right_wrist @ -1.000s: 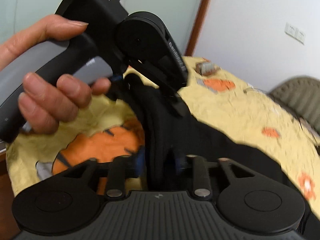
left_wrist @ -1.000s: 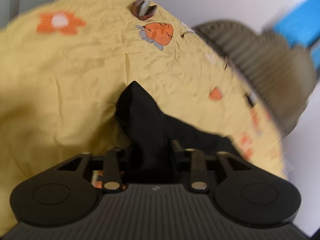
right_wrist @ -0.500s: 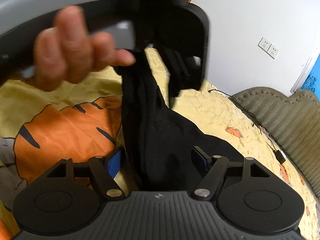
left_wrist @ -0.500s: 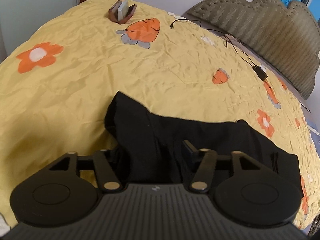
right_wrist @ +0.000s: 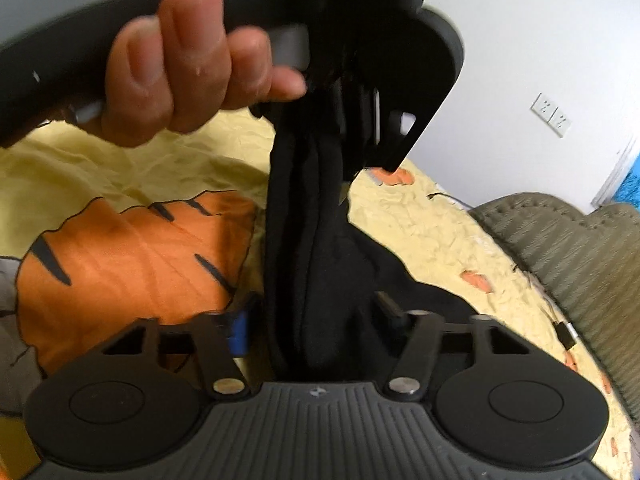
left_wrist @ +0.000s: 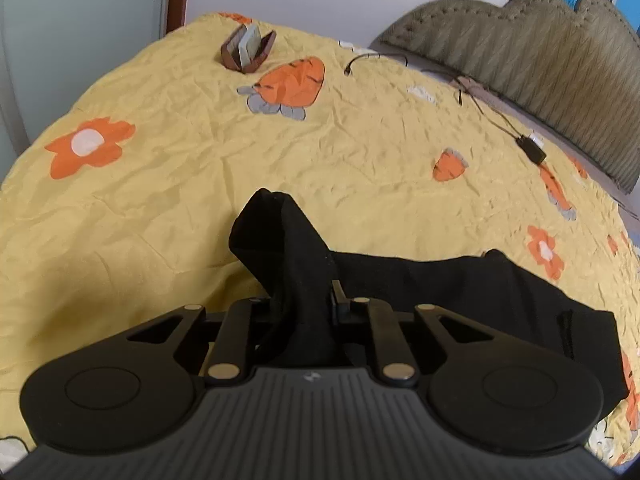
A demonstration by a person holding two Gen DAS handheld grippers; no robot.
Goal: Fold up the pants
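One pair of black pants (left_wrist: 460, 292) lies partly on the yellow bedspread (left_wrist: 200, 168), its long axis running from the left gripper (left_wrist: 300, 304) out to the right across the left wrist view, where the far end drapes flat on the cover. The left gripper's two fingers are closed tight on a bunched corner of the cloth, which sticks up past the tips as a small peak. In the right wrist view the same pants (right_wrist: 308, 248) hang as a taut vertical band from the left gripper (right_wrist: 360, 112), gripped overhead by one hand (right_wrist: 180, 76), down into the right gripper (right_wrist: 316, 320). The right gripper's fingers stand noticeably wider than the left's, with the fabric filling the gap between them; whether they pinch it cannot be told. Elsewhere on the bedspread sit one brown open case (left_wrist: 248, 50) and one black cable with an adapter (left_wrist: 530, 148), near the single olive headboard (left_wrist: 520, 52).
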